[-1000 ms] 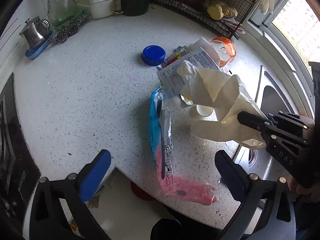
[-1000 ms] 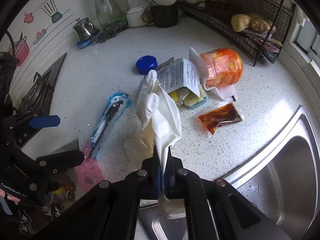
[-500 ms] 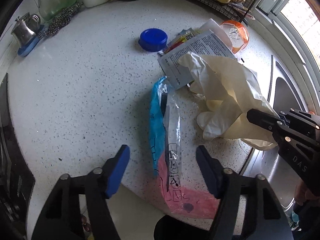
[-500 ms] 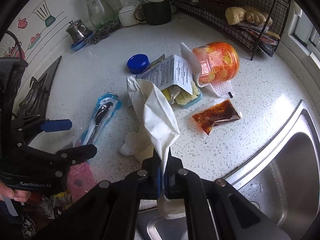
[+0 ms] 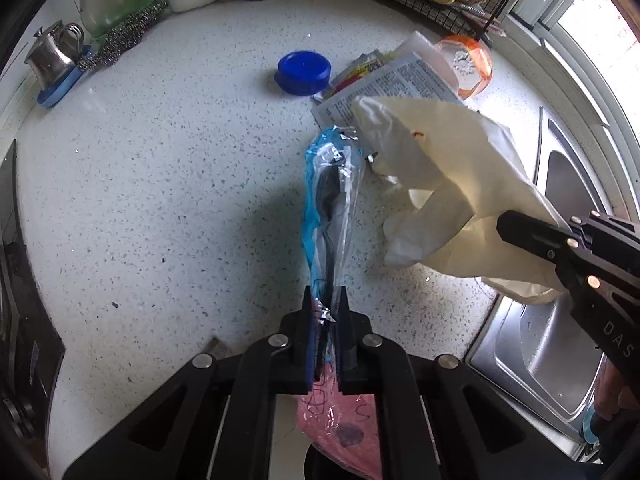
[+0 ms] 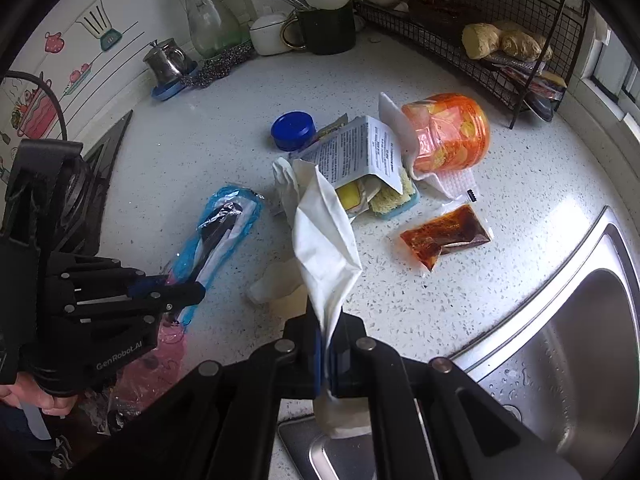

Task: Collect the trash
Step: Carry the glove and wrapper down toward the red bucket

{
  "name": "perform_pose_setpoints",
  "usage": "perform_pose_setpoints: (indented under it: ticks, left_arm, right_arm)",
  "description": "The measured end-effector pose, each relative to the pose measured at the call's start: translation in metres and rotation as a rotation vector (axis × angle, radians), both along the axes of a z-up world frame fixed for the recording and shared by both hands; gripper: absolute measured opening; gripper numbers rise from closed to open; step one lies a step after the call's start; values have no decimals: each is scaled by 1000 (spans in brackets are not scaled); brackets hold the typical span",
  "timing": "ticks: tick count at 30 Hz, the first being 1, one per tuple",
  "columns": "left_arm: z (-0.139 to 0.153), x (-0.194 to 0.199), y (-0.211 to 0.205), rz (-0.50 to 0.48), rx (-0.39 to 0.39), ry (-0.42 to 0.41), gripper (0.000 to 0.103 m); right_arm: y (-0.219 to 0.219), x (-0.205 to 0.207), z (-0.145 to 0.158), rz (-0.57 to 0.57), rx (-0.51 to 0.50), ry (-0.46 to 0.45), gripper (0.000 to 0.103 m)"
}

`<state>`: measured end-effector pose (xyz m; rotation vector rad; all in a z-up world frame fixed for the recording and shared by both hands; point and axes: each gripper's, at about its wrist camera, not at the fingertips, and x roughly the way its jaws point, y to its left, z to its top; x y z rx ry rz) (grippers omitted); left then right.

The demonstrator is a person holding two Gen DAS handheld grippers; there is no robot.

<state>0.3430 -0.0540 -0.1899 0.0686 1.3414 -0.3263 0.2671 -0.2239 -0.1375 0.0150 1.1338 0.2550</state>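
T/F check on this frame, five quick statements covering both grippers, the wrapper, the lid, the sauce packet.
1. The left gripper has its jaws shut on the blue and pink plastic wrapper. True; they have just been closing on it.
2. The right gripper holds nothing. False: it is shut on the white glove.
3. The blue lid lies on the counter beside the printed leaflet. True.
4. The brown sauce packet lies in the sink. False: it lies on the counter.
5. The orange jar stands upright. False: it lies on its side.
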Motion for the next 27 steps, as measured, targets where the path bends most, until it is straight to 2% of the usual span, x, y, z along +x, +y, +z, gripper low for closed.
perform_pose_setpoints:
  ticks: [6,16,21,27]
  left_arm:
    - [24,-15,14,20,-12,-48,6]
    - [66,-66,45,31,-30,-127,6]
    - [85,-103,70,32,-38,-165,6]
    - [93,-153,104,50,-46,-186,6]
  right_arm:
    - [9,-16,21,5,-5,-40,3]
    - [48,-62,62,35,-27,-135,3]
    - [72,-93,74,40,-22,-172,3]
    - [104,-133,81,55,-26,-190,3]
